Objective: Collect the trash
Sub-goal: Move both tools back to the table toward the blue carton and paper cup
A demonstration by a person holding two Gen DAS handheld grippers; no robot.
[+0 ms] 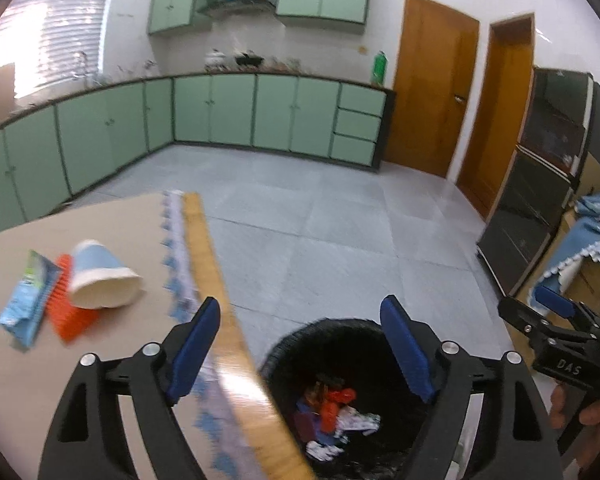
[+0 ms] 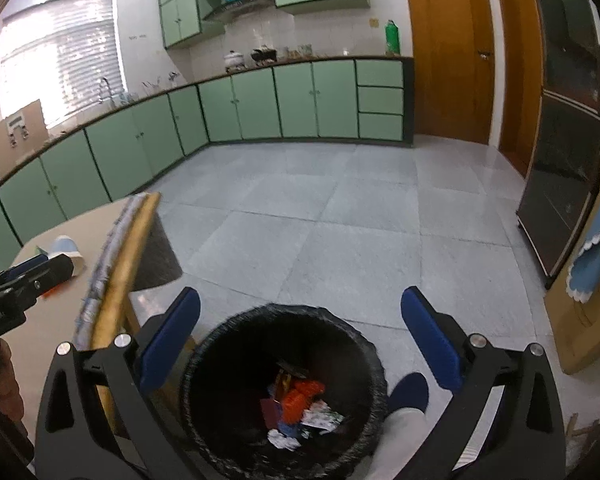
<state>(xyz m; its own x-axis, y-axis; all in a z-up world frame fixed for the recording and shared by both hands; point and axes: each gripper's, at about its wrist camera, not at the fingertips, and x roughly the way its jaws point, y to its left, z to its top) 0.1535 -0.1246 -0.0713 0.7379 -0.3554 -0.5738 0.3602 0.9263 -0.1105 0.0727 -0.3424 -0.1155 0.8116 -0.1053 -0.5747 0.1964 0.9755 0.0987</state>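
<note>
The right gripper (image 2: 300,344) hangs above the black bin (image 2: 236,328) at the bottom centre of its view, fingers wide apart and empty, wrappers (image 2: 300,404) heaped inside. The left gripper (image 1: 300,356), also spread and empty, straddles the table (image 1: 60,380) edge and the bin. Further off, at left centre of the left view, a paper cup (image 1: 100,276) lies tipped beside an orange wrapper (image 1: 66,312) and a blue packet (image 1: 28,300).

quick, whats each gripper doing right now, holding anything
left gripper: open, holding nothing, above the table edge and bin.
right gripper: open, empty, over the bin.
</note>
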